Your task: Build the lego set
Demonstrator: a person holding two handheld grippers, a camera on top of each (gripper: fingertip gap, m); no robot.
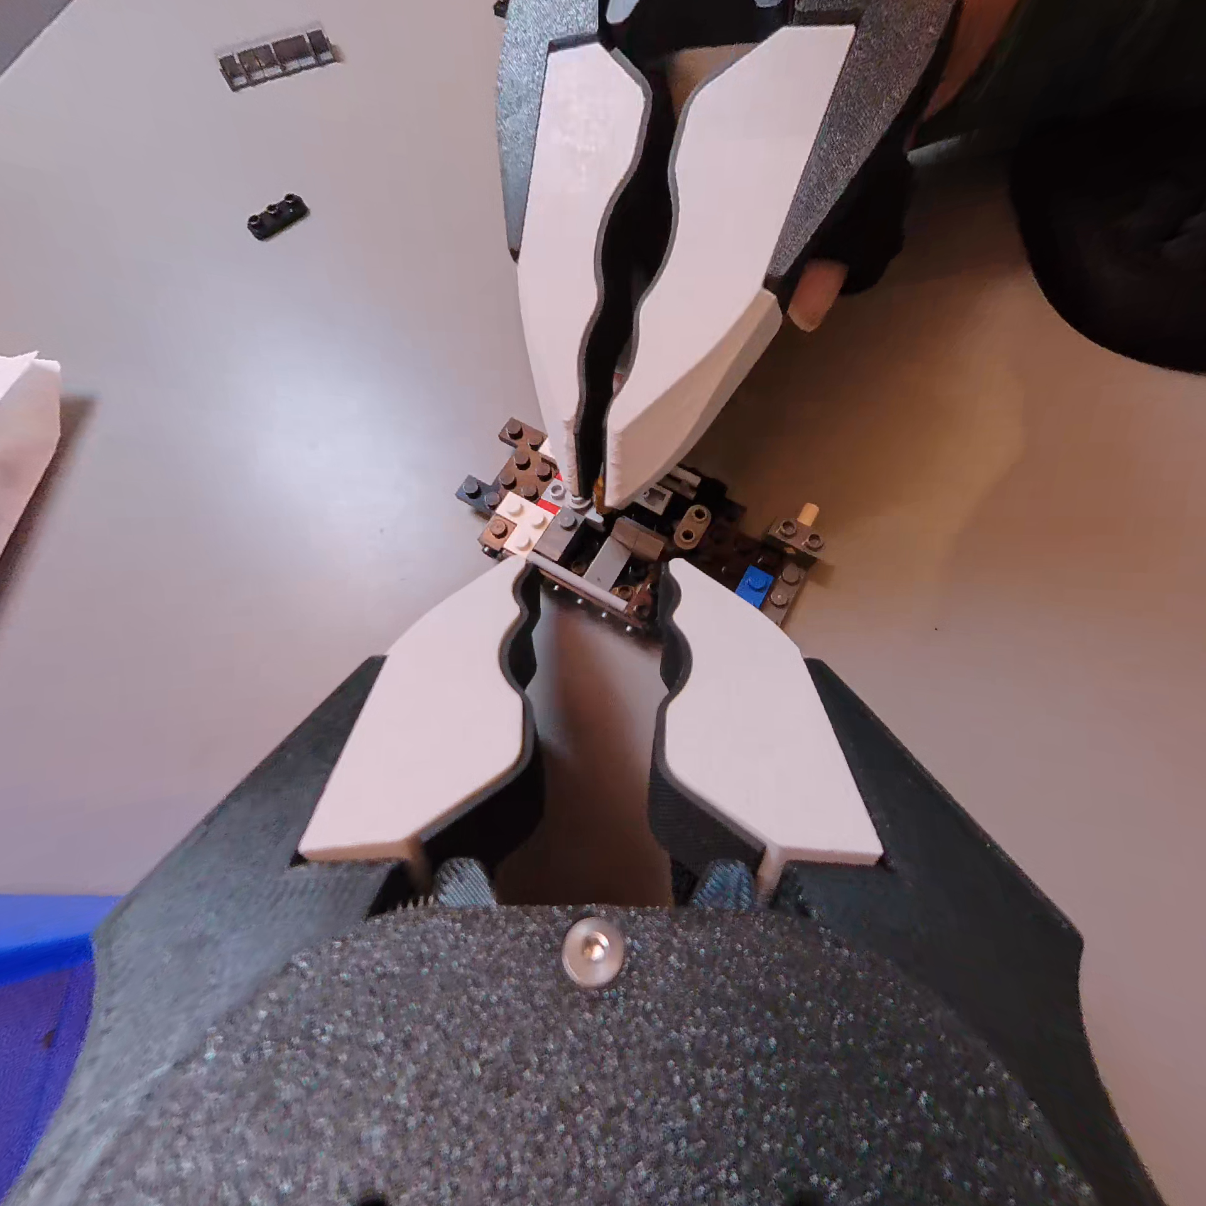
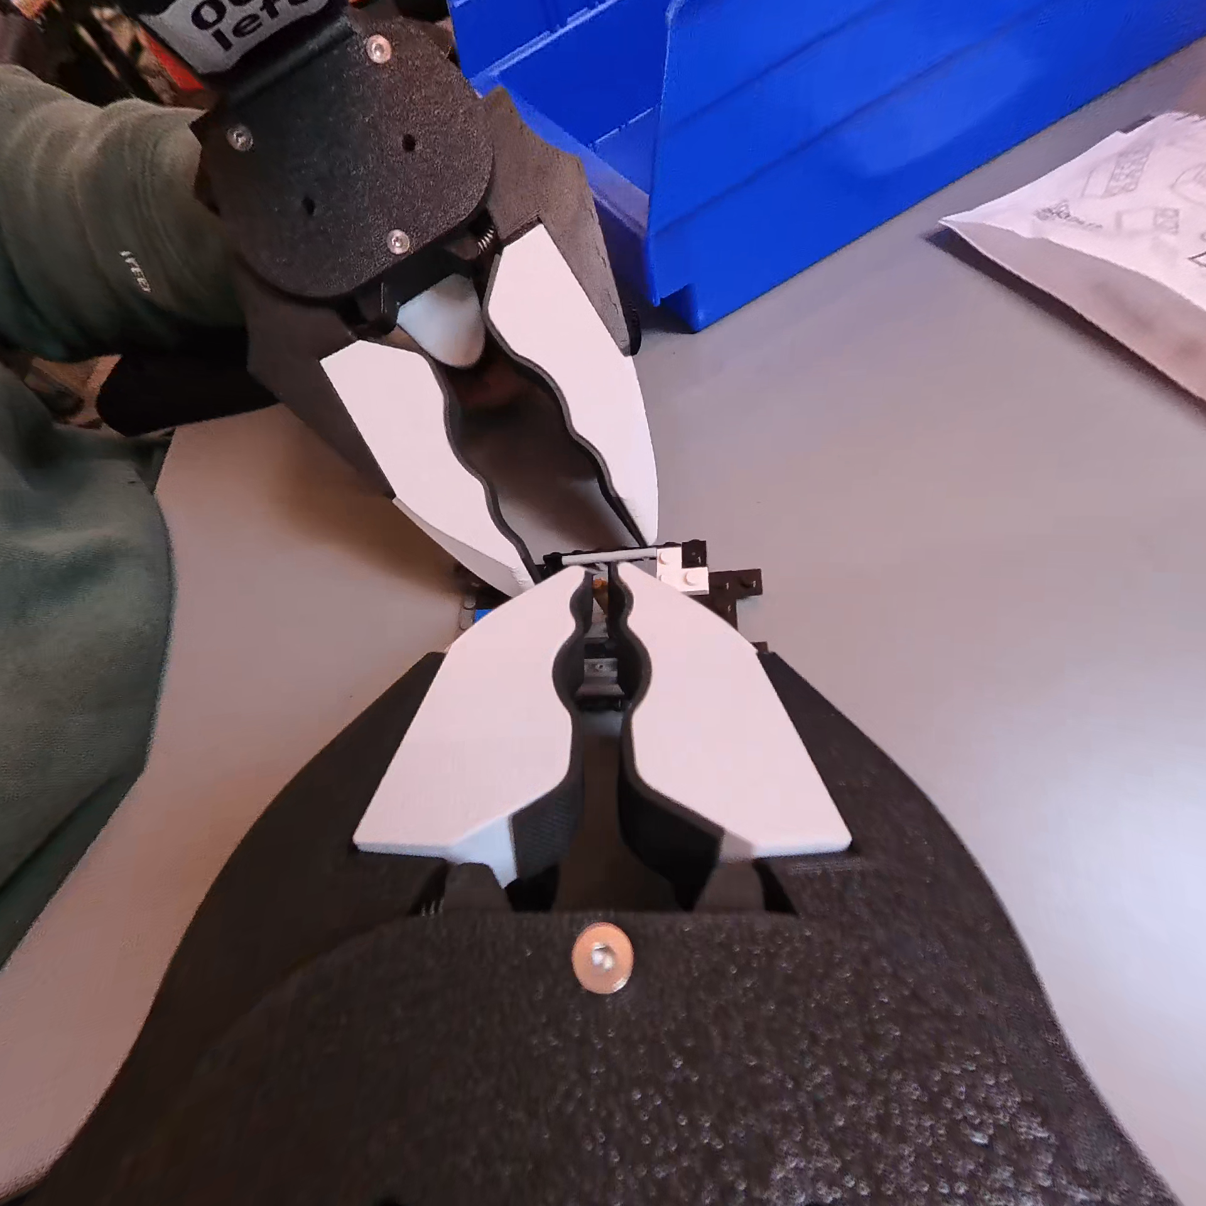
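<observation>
A small brick model [image 1: 522, 515] of black, grey and white pieces, with one blue brick [image 1: 756, 581], lies on the pale table [image 1: 261, 457]. My left gripper [image 1: 595, 568] has a finger on each side of the model's near edge and grips it. My right gripper [image 1: 595, 499] comes down from the far side onto the model's top. Its tips are nearly together on a small tan piece [image 2: 600, 585]. In the right wrist view the right gripper [image 2: 599, 574] covers most of the model [image 2: 685, 568], and the left gripper [image 2: 584, 561] reaches in from the upper left.
A loose black three-stud plate [image 1: 277, 215] and a strip of grey pieces [image 1: 277, 60] lie far left on the table. Blue bins [image 2: 783, 163] and a white printed bag [image 2: 1109, 261] sit beyond the model. A gloved hand [image 1: 848, 241] and a green sleeve [image 2: 65, 261] hold the grippers. Both grippers' tips are close together, under 4 cm apart.
</observation>
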